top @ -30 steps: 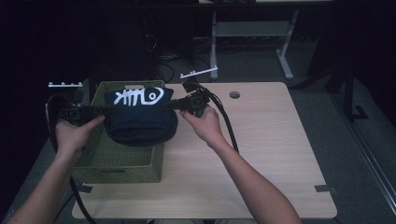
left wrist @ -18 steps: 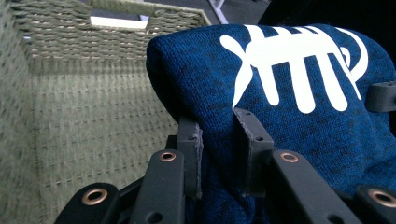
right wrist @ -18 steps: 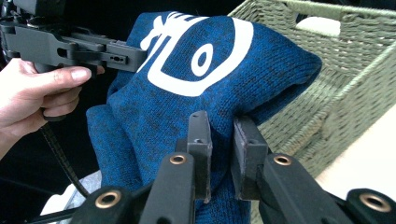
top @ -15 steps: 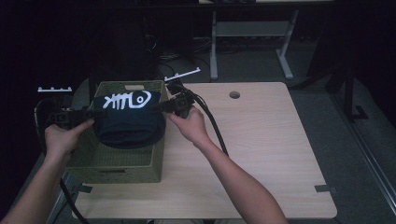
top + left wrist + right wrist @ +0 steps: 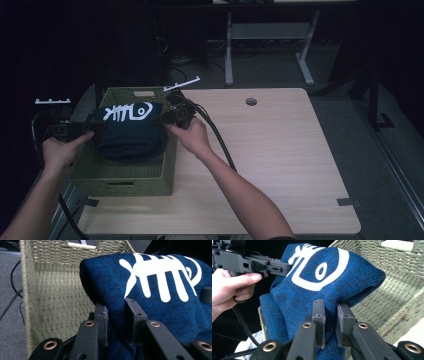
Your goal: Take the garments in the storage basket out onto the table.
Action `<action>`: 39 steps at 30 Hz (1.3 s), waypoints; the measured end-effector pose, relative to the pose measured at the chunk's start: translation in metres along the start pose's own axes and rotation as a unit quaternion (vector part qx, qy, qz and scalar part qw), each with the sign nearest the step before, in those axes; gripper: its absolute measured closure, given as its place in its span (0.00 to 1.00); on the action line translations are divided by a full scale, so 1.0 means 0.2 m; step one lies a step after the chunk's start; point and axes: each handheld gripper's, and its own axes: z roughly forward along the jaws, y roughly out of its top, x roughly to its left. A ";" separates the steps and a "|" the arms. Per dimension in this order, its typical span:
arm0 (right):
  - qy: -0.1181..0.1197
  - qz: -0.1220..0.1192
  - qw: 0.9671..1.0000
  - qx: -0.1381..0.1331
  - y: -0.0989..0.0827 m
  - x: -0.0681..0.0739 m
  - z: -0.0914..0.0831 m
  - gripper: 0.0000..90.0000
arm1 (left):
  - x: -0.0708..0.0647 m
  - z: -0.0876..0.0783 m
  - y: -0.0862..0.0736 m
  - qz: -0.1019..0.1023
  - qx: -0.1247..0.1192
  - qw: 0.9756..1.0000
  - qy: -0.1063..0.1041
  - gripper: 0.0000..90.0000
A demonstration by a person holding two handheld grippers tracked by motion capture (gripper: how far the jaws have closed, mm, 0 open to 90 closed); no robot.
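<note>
Dim grey floor and dark desk frames lie behind a pale wood-grain worktop (image 5: 280,165) with rounded corners and a small round cable hole near its far edge. At the worktop's left end stands a rectangular basket (image 5: 120,180) woven of olive-green fibre, its walls a tight ribbed weave with a cut-out handle slot in the far wall. Over the basket's open top hangs a folded dark blue knitted garment (image 5: 131,134), soft and nubbly in texture, bearing a white print of a fish skeleton: a rounded head with a ring-shaped eye and a spine crossed by ribs; no letters or brand words can be read on it. The left hand-held gripper (image 5: 92,125) is clenched on the garment's left edge, and in the left gripper view its two black pads (image 5: 102,319) pinch a fold of the knit just below the print. The right hand-held gripper (image 5: 167,116) is clenched on the garment's right edge at the basket's right rim; in the right gripper view its pads (image 5: 319,315) squeeze a fold of the cloth between them, with the basket's woven wall behind. The garment's lower part sags inside the basket between the two grips. Black cables trail from both tools toward the near edge of the worktop.
</note>
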 end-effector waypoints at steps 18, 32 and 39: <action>-0.020 -0.003 0.999 0.034 -0.05 -0.02 0.17 0.88 | 0.10 0.08 -0.08 0.004 0.022 0.999 0.024 0.80; -0.037 0.000 0.998 0.050 -0.10 -0.07 0.21 0.87 | 0.08 0.15 -0.09 0.027 0.042 0.998 0.041 0.78; -0.041 -0.004 0.998 0.054 -0.10 -0.07 0.23 0.87 | 0.10 0.15 -0.09 0.025 0.046 0.998 0.045 0.78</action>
